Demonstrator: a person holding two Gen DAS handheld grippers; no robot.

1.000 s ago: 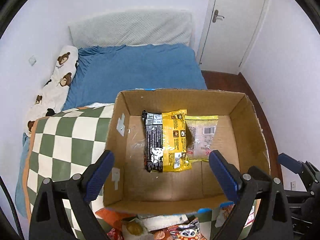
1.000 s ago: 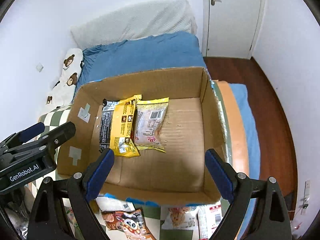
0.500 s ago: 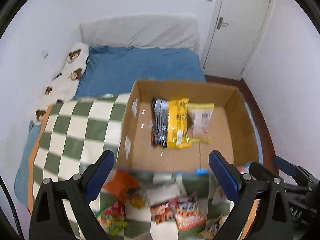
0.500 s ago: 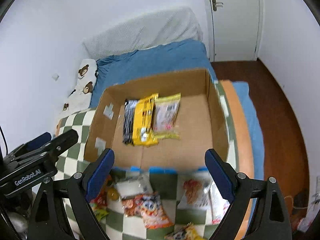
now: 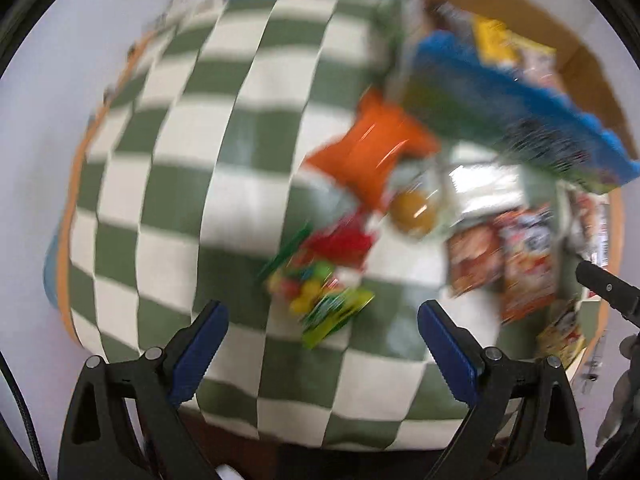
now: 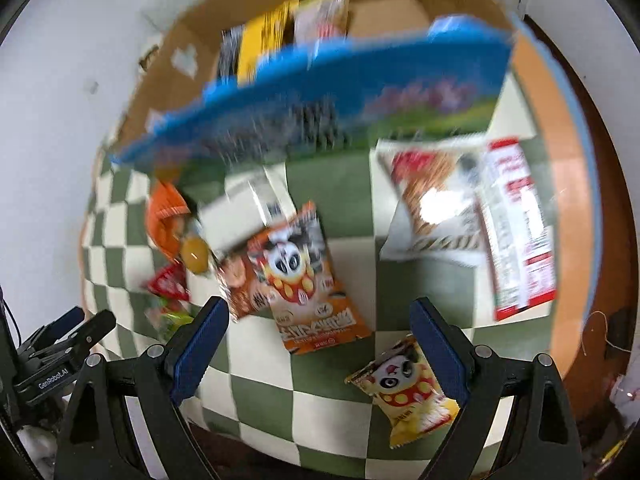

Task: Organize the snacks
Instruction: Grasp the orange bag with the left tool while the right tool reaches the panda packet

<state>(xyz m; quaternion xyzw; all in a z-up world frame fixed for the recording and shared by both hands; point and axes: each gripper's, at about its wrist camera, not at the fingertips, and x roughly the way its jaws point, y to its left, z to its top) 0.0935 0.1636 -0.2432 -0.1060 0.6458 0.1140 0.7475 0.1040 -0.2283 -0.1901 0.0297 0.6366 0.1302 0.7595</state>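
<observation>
Both claws are sitting wide with nothing between the pads: left claw [image 5: 322, 320] over the candy end of the pile, right claw [image 6: 318, 320] over the panda packets; both views are motion-blurred, so fine print is unreadable.

Snacks are lying loose on the green-and-white checked blanket [image 5: 168, 184], just in front of the cardboard box [image 6: 384, 12]; the box is already holding three packets standing side by side, black, yellow packet [image 6: 262, 40] and a clear one. Still outside:
- orange panda packet [image 6: 308, 276] overlapping a darker orange one to its left;
- small yellow panda packet [image 6: 408, 390] near the right pad;
- red-and-white packet [image 6: 516, 228] beside a clear-window packet [image 6: 436, 208];
- orange bag [image 5: 372, 148], a round amber sweet [image 5: 412, 212], red wrapper and multicolour candy bag [image 5: 316, 292] on the left.

Handling guess: all light, air-puffed film bags; soft, crinkly, slippery; contents probably crushable, so a gentle squeeze is enough. Best hold is looking like the sealed edge or a narrow side, pads across the short width; a flat-on pinch will likely skate off the film. The blanket is giving underneath, so pressing down will sink the packet rather than pin it. Overlapped packets may drag a neighbour along; taking the top one first seems safest.
</observation>
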